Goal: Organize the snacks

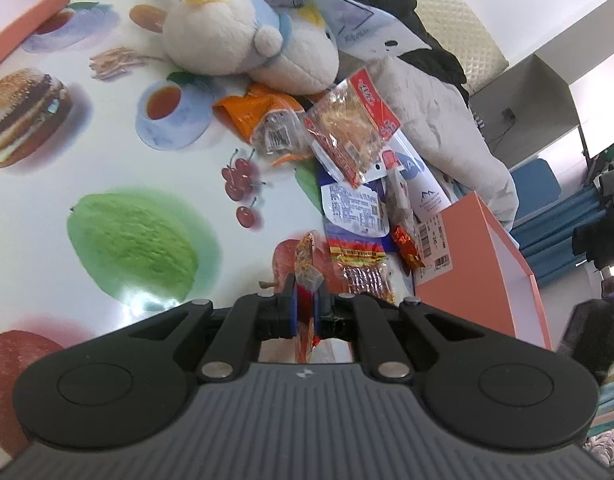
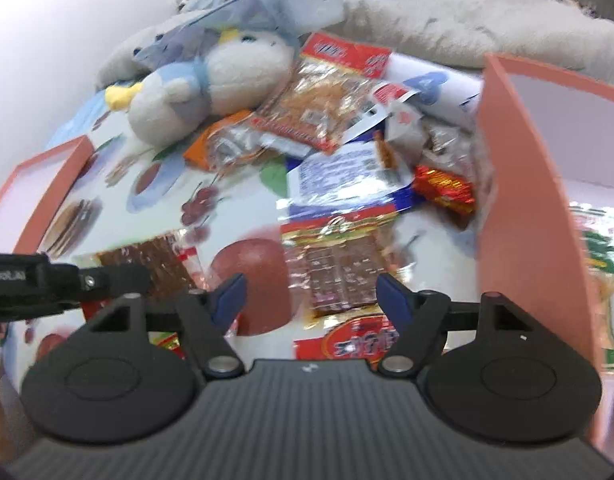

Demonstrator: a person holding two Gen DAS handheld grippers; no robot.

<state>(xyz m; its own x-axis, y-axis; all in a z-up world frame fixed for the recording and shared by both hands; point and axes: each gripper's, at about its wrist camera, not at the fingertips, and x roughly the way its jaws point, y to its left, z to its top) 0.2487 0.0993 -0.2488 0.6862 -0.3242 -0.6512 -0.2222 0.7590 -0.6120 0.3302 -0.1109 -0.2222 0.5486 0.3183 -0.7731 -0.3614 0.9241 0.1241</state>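
Observation:
My left gripper (image 1: pixel 305 304) is shut on a thin red and clear snack packet (image 1: pixel 307 258) with brown contents, lifted off the table. In the right wrist view that same packet (image 2: pixel 155 256) sticks out of the left gripper (image 2: pixel 135 276) at the left edge. My right gripper (image 2: pixel 311 292) is open, and its blue pads (image 2: pixel 391 290) stand wide apart above a packet of brown squares (image 2: pixel 339 268) lying on the table. Behind it is a loose pile of snacks: a blue and white packet (image 2: pixel 339 176), a small red sweet (image 2: pixel 443 190), an orange packet (image 1: pixel 263 112) and a red-edged clear packet (image 1: pixel 347 128).
An orange box (image 2: pixel 519 200) stands at the right with a green-labelled packet (image 2: pixel 599 256) inside. An orange tray (image 1: pixel 27 8) lies at the far left. A plush toy (image 1: pixel 235 36) and a grey cloth (image 1: pixel 439 120) crowd the back of the food-print tablecloth (image 1: pixel 107 152).

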